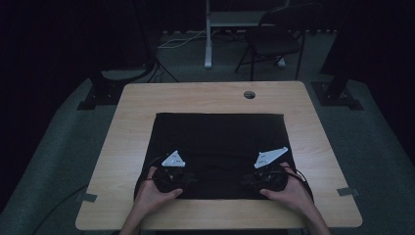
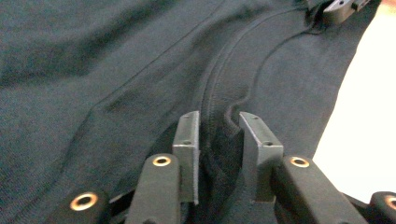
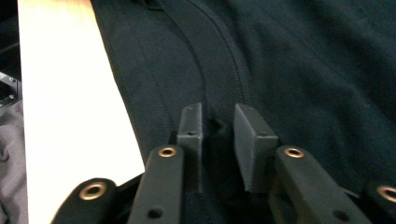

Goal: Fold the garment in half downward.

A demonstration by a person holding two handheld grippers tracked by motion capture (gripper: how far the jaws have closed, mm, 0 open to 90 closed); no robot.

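Item: black garment (image 1: 220, 147), spread flat at centre frame on the wooden table (image 1: 127, 127), near hem toward the lower edge. Left gripper (image 2: 218, 135), lower left of the high view: jaws parted, a ridge of hem cloth loose between them, not pinched. Right gripper (image 3: 218, 128), lower right: likewise parted over a fold. Spacing suggests both hem corners worked together, probably for folding.
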